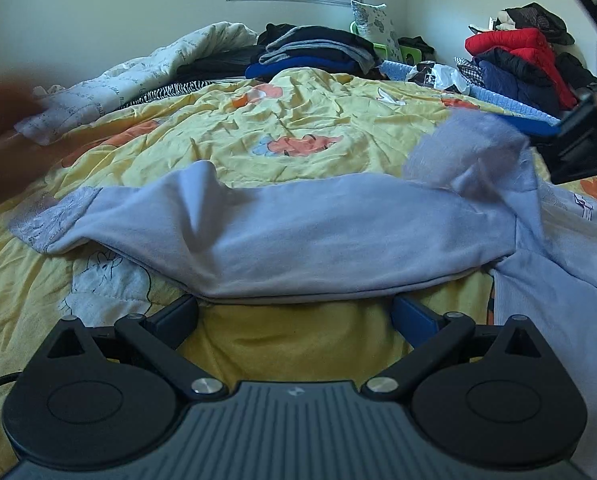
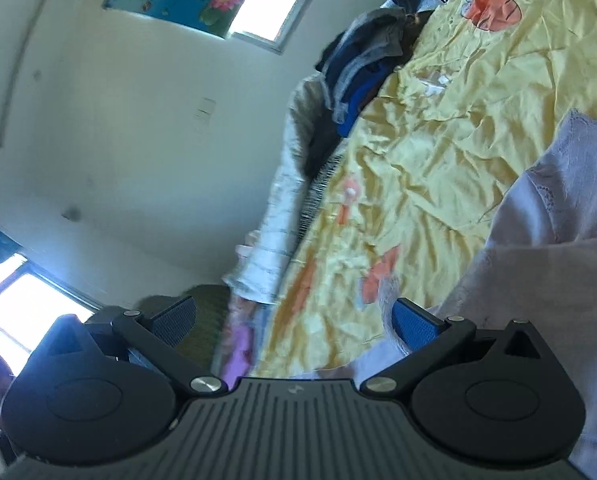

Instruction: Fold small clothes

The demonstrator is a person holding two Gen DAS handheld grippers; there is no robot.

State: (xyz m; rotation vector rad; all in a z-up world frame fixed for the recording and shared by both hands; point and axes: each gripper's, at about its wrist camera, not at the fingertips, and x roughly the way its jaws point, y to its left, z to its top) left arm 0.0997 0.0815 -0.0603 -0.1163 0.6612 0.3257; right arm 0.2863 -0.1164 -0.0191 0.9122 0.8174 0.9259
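1. My left gripper (image 1: 294,310) gapes wide, empty, just short of the pale lilac cotton garment (image 1: 290,236) on the yellow cartoon-print quilt (image 1: 298,128).
2. My right gripper (image 2: 294,320) is open too, the garment's edge against one finger.
3. I judge folding barely begun; the garment lies rumpled.

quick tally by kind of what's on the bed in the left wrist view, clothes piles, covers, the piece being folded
pale blue garment being folded: 1
stacks of folded dark clothes: 1
heaps of jackets, red one on top: 1
yellow cartoon quilt: 1
white quilt: 1
pillow: 1
total: 6
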